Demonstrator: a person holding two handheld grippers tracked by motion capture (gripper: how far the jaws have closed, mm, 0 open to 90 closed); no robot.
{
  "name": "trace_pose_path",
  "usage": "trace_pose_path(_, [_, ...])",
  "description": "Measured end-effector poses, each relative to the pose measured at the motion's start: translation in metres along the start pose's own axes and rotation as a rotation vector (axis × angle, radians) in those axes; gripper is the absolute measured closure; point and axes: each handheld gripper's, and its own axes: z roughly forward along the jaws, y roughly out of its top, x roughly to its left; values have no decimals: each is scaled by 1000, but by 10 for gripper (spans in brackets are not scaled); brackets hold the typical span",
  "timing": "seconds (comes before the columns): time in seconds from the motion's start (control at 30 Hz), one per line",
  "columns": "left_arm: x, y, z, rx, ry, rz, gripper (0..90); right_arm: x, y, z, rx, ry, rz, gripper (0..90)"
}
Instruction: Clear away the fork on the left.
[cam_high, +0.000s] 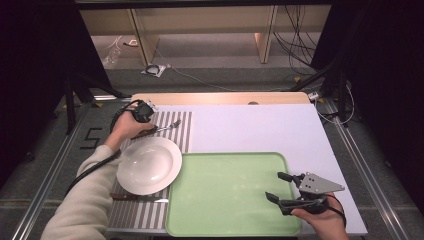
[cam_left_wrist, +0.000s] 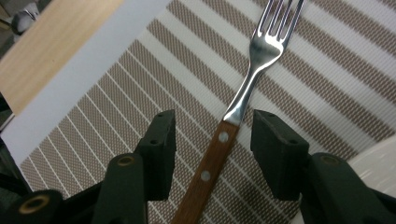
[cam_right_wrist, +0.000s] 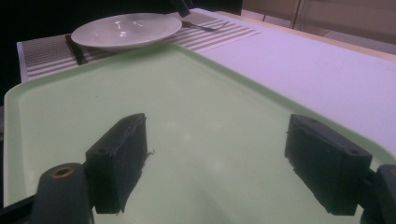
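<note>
Lying on the striped placemat (cam_left_wrist: 140, 93) beyond the white plate (cam_high: 149, 165), the fork (cam_left_wrist: 233, 112) is seen between the parted left gripper (cam_left_wrist: 212, 144) pads, untouched, tines pointing away; detail is lost from above. The right gripper (cam_right_wrist: 224, 163) is held apart over the green tray (cam_right_wrist: 56, 107).

And here's the fork (cam_left_wrist: 243, 100), lying flat on the striped placemat (cam_left_wrist: 140, 74), just beyond the white plate (cam_high: 149, 165) at the mat's far end. Wooden handle with two pale rivets, shiny steel neck and tines. Seen from the left gripper, the handle sits between the two black jaws, clear gaps either side, tines pointing away
</note>
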Motion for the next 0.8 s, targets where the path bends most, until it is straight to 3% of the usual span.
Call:
trace_pose_path(0.2, [0, -6, 12, 46, -20, 23, 526, 0, 0, 0, -2, -1, 1, 221])
trace_pose_path(0.57, [-2, 0, 19, 77, -35, 4, 570, 0, -1, 0, 3, 0, 3, 222])
trace_pose_path(0.8, [-4, 2, 19, 92, -58, 12, 686, 0, 0, 0, 10, -1, 0, 222])
